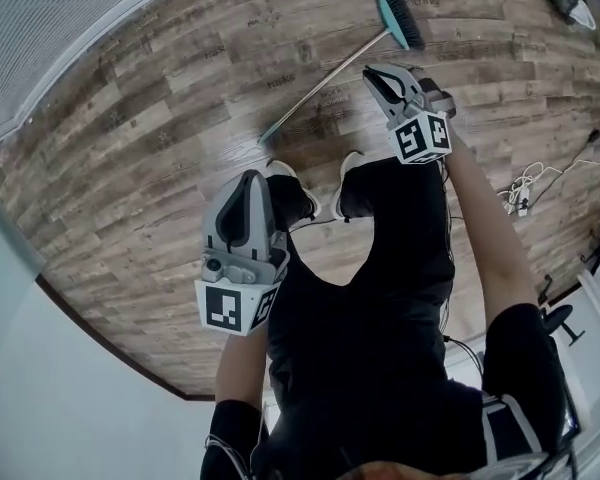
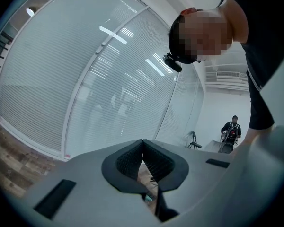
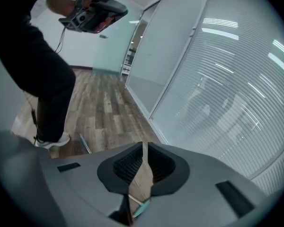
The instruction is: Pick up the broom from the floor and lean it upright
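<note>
The broom [image 1: 325, 83] lies flat on the wood floor, its teal bristle head [image 1: 398, 13] far from me and its thin handle running toward my feet. My right gripper [image 1: 374, 72] hovers just beside the handle near the head end, jaws shut and empty. In the right gripper view [image 3: 144, 145] the teal head [image 3: 139, 208] shows through the slit between the jaws, and the handle's end [image 3: 85, 144] lies near a shoe. My left gripper [image 1: 251, 178] hangs over my left shoe, away from the broom, shut on nothing; its own view [image 2: 143, 143] faces the blinds.
My shoes [image 1: 352, 180] stand by the handle's near end. White cables and a power strip [image 1: 523, 190] lie on the floor to the right. A glass wall with blinds [image 3: 217, 79] runs along one side. A distant person [image 2: 232, 129] and a chair [image 2: 194, 140] stand beyond.
</note>
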Motion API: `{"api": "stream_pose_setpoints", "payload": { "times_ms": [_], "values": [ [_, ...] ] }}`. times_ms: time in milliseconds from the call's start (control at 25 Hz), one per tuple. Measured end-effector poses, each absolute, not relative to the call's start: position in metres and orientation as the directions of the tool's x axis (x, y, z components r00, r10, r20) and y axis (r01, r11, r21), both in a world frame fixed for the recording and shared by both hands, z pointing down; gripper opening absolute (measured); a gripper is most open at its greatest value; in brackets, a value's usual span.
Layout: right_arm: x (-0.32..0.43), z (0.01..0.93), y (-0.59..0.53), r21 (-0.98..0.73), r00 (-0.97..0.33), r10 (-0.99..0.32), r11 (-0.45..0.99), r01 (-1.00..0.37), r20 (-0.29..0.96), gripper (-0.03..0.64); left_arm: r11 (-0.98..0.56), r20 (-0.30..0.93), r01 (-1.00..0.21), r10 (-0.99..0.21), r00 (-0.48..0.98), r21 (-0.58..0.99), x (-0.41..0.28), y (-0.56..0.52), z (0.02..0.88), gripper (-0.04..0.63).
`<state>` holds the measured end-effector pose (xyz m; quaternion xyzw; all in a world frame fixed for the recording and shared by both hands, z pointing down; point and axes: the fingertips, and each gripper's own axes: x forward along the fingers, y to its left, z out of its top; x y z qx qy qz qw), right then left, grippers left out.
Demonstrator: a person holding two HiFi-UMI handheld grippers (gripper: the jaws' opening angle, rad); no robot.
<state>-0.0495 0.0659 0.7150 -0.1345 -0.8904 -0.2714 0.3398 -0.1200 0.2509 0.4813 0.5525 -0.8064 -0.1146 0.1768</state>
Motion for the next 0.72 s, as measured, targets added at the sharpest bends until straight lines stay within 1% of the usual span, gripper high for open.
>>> {"api": "stream_pose_setpoints", "payload": {
  "times_ms": [120, 200, 280, 360, 440, 480, 560, 640, 720],
  "values": [
    [-0.06, 0.781, 0.068, 0.423, -0.719, 0.071, 0.767, 0.482, 0.691, 0.02, 0.334, 0.144, -0.872, -0.942, -0.302, 0.358, -0.129, 0.238, 0.533, 0.017],
    [-0.068, 0.822, 0.07, 0.431, -0.717, 0.076, 0.754, 0.496, 0.693, 0.02, 0.305, 0.124, -0.903, -0.952, -0.28, 0.304, -0.135, 0.232, 0.565, 0.017],
    [-0.07, 0.864, 0.075, 0.415, -0.687, 0.097, 0.733, 0.539, 0.72, 0.02, 0.274, 0.109, -0.932, -0.961, -0.255, 0.236, -0.137, 0.227, 0.597, 0.017],
    [-0.069, 0.907, 0.082, 0.373, -0.638, 0.139, 0.71, 0.597, 0.757, 0.02, 0.266, 0.112, -0.939, -0.963, -0.246, 0.217, -0.14, 0.223, 0.628, 0.017],
    [-0.066, 0.951, 0.087, 0.319, -0.58, 0.181, 0.688, 0.652, 0.794, 0.026, 0.272, 0.109, -0.929, -0.962, -0.252, 0.25, -0.145, 0.217, 0.654, 0.017],
    [-0.064, 0.972, 0.087, 0.295, -0.549, 0.194, 0.675, 0.676, 0.813, 0.039, 0.278, 0.101, -0.919, -0.96, -0.26, 0.281, -0.148, 0.215, 0.666, 0.017],
    [-0.056, 1.012, 0.091, 0.247, -0.476, 0.212, 0.64, 0.728, 0.853, 0.114, 0.292, 0.087, -0.891, -0.956, -0.28, 0.348, -0.151, 0.212, 0.687, 0.017],
    [-0.044, 1.046, 0.103, 0.206, -0.404, 0.227, 0.588, 0.782, 0.886, 0.114, 0.299, 0.09, -0.872, -0.954, -0.287, 0.388, -0.149, 0.216, 0.707, 0.017],
    [-0.037, 1.074, 0.111, 0.182, -0.353, 0.231, 0.54, 0.822, 0.907, 0.114, 0.3, 0.095, -0.868, -0.953, -0.286, 0.397, -0.15, 0.219, 0.722, 0.017]
  ]
}}
